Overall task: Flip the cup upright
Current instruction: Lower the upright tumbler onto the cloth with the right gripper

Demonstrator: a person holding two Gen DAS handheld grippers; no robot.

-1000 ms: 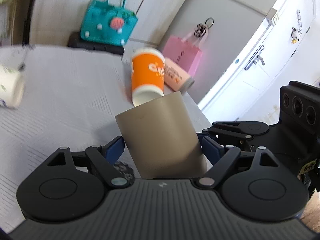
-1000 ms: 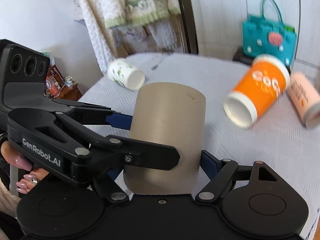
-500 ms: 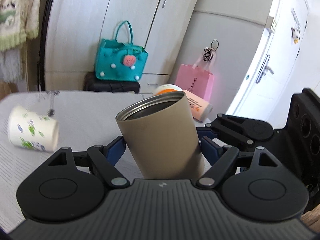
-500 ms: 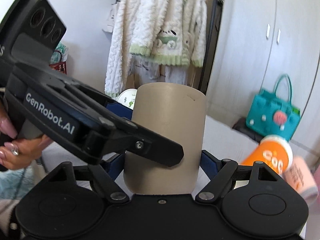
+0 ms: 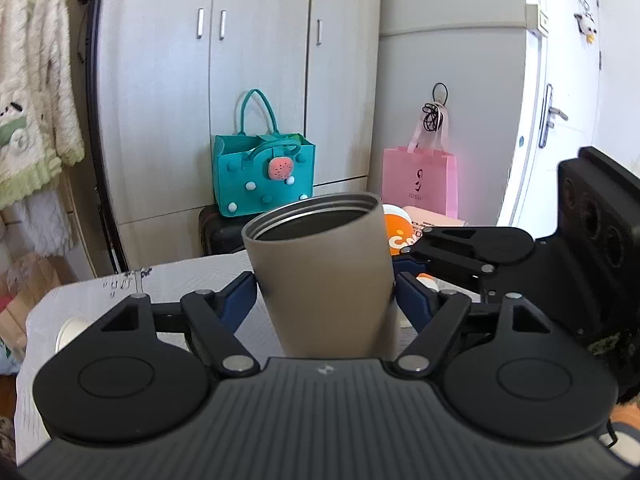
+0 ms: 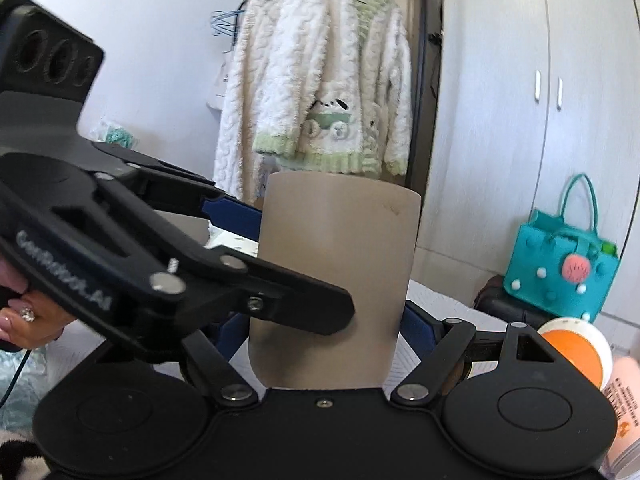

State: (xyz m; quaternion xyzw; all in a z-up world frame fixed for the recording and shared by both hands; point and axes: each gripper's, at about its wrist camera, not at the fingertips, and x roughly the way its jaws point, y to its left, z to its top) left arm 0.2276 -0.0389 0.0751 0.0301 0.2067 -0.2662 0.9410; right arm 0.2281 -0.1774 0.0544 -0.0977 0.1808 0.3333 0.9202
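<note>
A tan metal cup (image 5: 324,276) is held between both grippers, nearly upright, its open threaded mouth up and tilted a little away in the left wrist view. My left gripper (image 5: 325,300) is shut on its sides with blue pads. My right gripper (image 6: 324,320) is shut on the same cup (image 6: 336,280), whose mouth is not visible in that view. The left gripper's body (image 6: 120,256) crosses the right wrist view in front of the cup. The right gripper's body (image 5: 520,264) shows at the right in the left wrist view.
An orange paper cup (image 5: 400,236) and a pink cup (image 6: 624,392) lie on the grey-white table (image 5: 120,292) behind. A white cup (image 5: 70,330) lies at the left. A teal bag (image 5: 262,172), pink bag (image 5: 418,184), wardrobe and hanging cardigan (image 6: 320,92) stand beyond.
Both grippers have tilted the tan cup up from lying low to nearly upright. Its open mouth now faces up. The views have swung up from the table to the room.
</note>
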